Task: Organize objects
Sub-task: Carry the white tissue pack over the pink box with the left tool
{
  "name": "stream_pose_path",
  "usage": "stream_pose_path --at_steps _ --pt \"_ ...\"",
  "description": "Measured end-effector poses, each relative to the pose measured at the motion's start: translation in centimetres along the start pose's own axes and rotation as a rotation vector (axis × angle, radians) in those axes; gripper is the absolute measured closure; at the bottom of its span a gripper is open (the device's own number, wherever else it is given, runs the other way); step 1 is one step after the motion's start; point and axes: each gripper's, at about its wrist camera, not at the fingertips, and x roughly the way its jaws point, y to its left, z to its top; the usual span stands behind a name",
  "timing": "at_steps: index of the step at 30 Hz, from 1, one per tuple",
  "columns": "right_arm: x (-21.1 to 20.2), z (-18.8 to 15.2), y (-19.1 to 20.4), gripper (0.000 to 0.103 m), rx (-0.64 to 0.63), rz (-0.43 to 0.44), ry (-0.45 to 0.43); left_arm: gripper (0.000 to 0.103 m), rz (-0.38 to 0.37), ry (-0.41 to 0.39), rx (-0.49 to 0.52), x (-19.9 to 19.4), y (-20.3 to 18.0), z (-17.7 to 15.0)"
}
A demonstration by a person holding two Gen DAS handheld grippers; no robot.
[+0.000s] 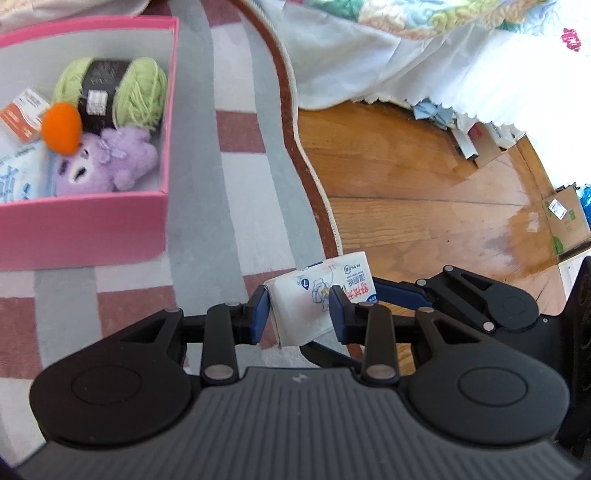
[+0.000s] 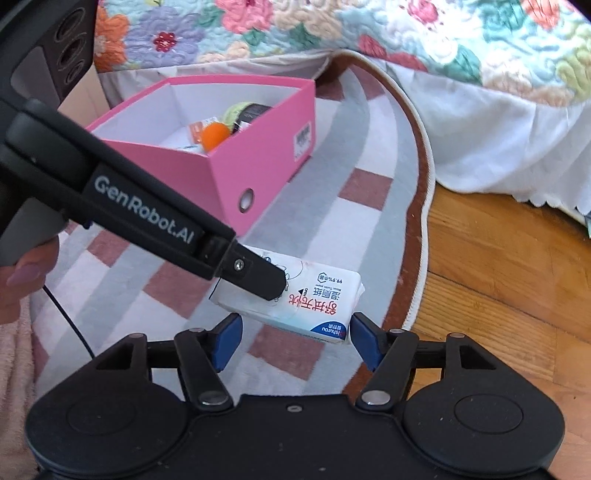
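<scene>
Wipes pack (image 2: 295, 302) carried toward pink box (image 1: 92, 229)
Left gripper (image 1: 299, 314) jaws clamped the pack; right gripper (image 2: 295, 338) jaws apart, not pressing; lift clear of the rim.

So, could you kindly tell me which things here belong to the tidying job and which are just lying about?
Job:
- wet wipes pack, gripped by left tool
- pink box
- right tool, open

Lying about:
- floral quilt
- cardboard boxes
- striped rug

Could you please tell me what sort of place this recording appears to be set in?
Most likely a bedroom at home: a floral quilted bedspread with a white frilled skirt hangs over a wooden plank floor, beside a pink-and-grey checked rug.
</scene>
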Motion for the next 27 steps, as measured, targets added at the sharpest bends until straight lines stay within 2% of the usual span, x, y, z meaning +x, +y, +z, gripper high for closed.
stream_pose_path --at_steps 10,21,27 --pt "-3.7 1.5 2.0 0.03 -0.003 0.043 -0.041 0.069 0.021 -0.025 0.036 -4.3 -0.7 -0.4" --pt "-7.3 3.0 4.6 0.029 -0.089 0.015 -0.083 0.068 0.026 -0.078 0.056 -9.0 -1.8 -1.0" --pt "-8.0 3.7 5.8 0.029 -0.126 0.009 -0.102 0.067 0.05 -0.057 0.061 -10.2 -1.9 -1.2"
